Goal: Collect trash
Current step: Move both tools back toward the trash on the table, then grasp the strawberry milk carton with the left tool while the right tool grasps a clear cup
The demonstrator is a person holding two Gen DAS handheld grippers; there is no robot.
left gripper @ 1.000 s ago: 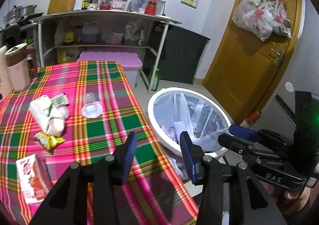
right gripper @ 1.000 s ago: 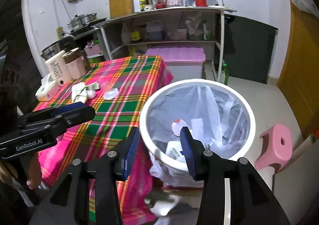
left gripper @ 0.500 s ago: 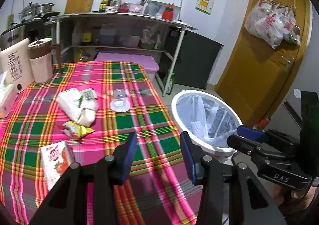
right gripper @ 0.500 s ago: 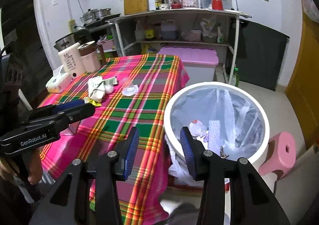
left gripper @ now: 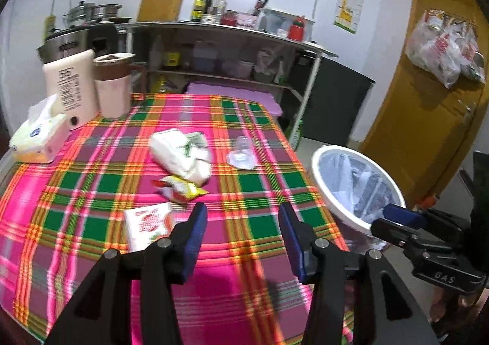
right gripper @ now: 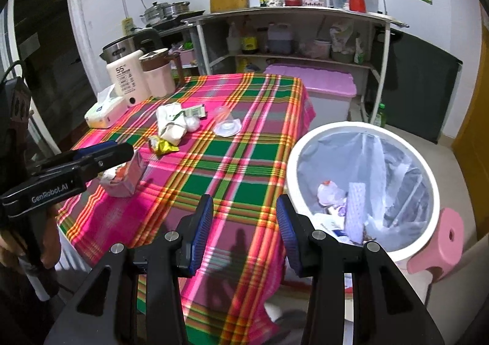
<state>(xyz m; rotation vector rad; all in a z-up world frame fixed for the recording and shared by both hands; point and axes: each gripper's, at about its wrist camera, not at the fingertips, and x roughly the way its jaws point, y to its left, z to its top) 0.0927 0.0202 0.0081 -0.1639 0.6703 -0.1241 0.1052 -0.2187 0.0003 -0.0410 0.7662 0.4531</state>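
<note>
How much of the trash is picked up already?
Some: the bin already has a few pieces in its bag. Nothing is in hand: the left gripper is opening with nothing between its fingers, and the right gripper is empty too. Left on the table: the red carton, yellow wrapper, white bag and clear cup.

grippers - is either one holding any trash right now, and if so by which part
Nothing is held. The left gripper has only tablecloth showing between its fingers, its jaws opening. The right gripper is open and empty too, beside the trash bin.
</note>
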